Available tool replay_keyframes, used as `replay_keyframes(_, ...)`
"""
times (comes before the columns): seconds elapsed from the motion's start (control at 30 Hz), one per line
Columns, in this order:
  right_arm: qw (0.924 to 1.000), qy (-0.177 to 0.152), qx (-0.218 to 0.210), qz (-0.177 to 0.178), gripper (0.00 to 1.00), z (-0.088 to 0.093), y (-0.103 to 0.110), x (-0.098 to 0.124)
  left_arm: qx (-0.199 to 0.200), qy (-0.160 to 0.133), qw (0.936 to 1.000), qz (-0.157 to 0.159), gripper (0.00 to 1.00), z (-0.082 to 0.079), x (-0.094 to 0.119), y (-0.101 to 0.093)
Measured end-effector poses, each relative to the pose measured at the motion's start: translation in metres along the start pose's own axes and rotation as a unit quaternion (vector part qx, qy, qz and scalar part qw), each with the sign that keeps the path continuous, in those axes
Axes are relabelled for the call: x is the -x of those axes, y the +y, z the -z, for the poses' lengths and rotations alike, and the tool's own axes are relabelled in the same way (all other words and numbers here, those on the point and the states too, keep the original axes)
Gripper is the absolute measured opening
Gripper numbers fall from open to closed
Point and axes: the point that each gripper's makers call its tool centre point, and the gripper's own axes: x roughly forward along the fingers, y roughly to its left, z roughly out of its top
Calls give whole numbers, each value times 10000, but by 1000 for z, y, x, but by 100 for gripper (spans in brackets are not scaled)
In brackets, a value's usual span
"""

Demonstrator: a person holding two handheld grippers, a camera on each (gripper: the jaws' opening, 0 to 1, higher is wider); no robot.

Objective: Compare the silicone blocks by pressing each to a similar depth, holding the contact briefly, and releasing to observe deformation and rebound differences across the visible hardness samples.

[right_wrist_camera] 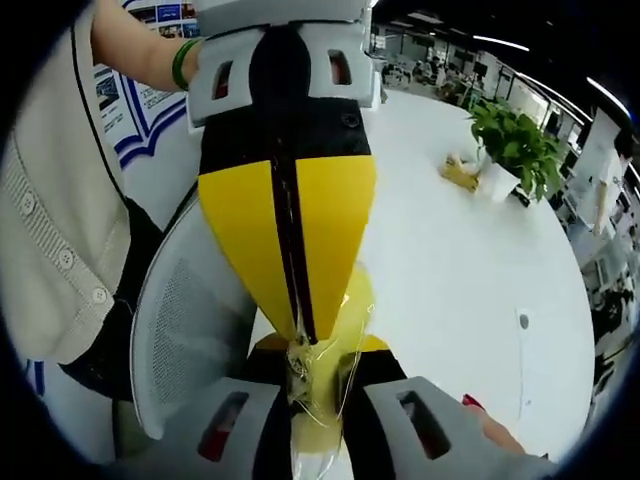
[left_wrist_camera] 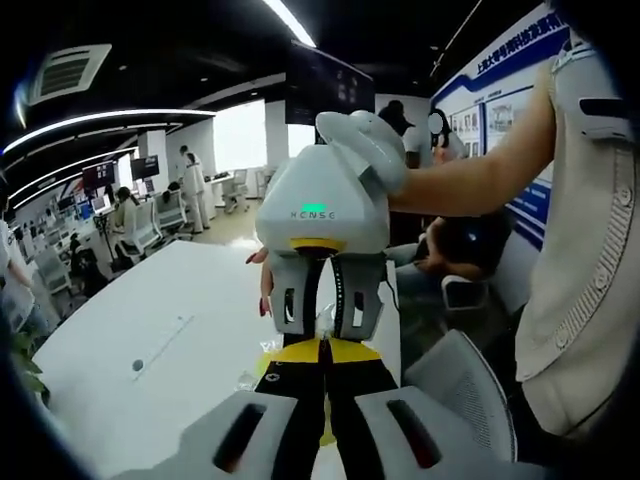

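Here your two tools meet tip to tip above the white surface, both pinching one clear bag holding a yellow block. Left tool and right tool are pressed together on its film. A mesh chair sits beneath; a potted plant stands well apart.

The clear, yellowish piece at the bottom middle of the right gripper view is squeezed between both sets of jaws, so its shape is hard to tell, and the frame's bottom edge cuts it off. In the left gripper view the same piece is tiny and mostly hidden by the jaws. The people at the far left are too small and blurry to make out.
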Motion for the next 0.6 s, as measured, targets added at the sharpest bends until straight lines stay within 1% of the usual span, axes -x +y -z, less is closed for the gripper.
replay_keyframes(0.17, 10000, -41, 34, -37, 8, -2, 2, 0, -11, -3, 10000, 5, 0, -1, 1, -3)
replay_keyframes(0.2, 9999, -37, -39, -120, 8, -3, 5, 0, 1, -8, 10000, 26, 0, -2, 0, -5)
replay_keyframes(0.27, 9999, -40, 96, -44, 9, -4, 3, 0, -23, -10, 10000, 4, 0, -2, 1, -5)
replay_keyframes(0.33, 9999, -21, 49, -101, 9, -4, 3, 1, 2, -26, 10000, 25, 0, -2, 2, -6)
replay_keyframes(0.4, 9999, -31, 109, -80, 10, -5, 4, 0, -4, -31, 10000, 23, 0, -2, 4, -6)
replay_keyframes(0.6, 9999, -66, 85, -102, 11, -7, 4, 2, -23, -50, 10000, -7, 0, -3, 8, -4)
